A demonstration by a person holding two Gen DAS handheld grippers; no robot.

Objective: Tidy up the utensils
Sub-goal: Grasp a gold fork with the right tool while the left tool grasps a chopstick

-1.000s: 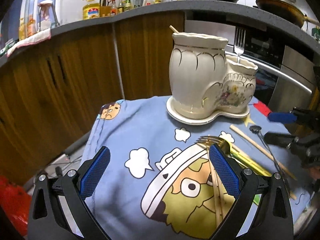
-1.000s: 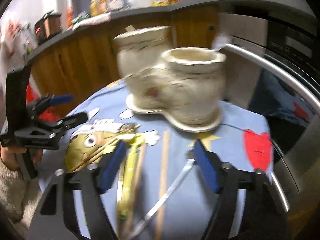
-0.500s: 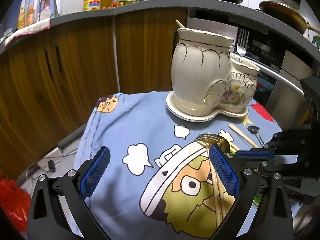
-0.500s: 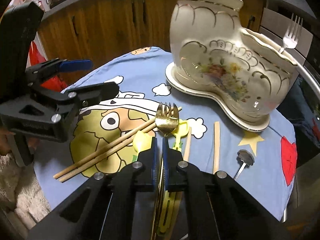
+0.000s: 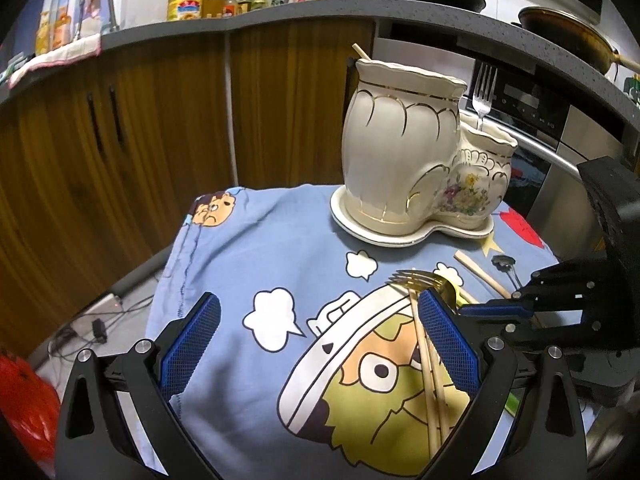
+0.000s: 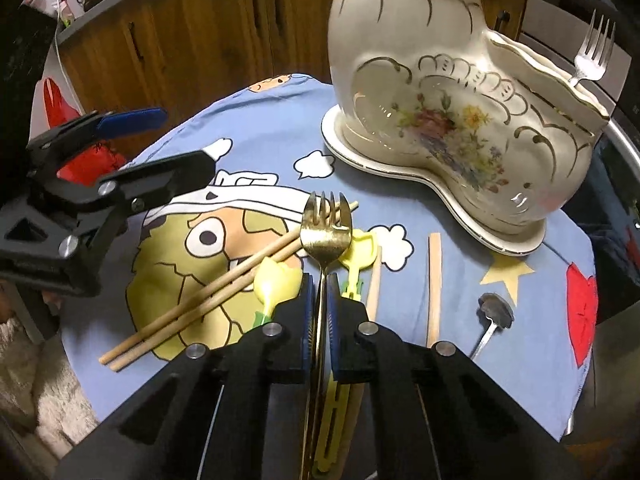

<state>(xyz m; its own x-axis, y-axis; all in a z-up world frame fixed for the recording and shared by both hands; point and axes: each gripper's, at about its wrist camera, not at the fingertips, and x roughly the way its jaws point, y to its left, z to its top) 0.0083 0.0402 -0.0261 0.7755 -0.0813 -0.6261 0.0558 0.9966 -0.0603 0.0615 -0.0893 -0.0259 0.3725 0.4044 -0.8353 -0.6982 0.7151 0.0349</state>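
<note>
My right gripper is shut on the handle of a gold fork, whose tines lie over a pair of wooden chopsticks. In the left wrist view the right gripper comes in from the right beside the gold fork. My left gripper hovers open over the cloth, holding nothing. The cream ceramic holder stands at the back with a silver fork in its low compartment and a chopstick tip in the tall one. Two yellow plastic spoons, a loose chopstick and a small spoon lie nearby.
A blue cartoon cloth covers the small table, whose edges drop off on every side. Wooden cabinets and an oven front stand behind it. A red bag sits on the floor at the left.
My right gripper came down over the utensils and went from open to shut on the gold fork's handle. The left gripper stayed where it was, open.
</note>
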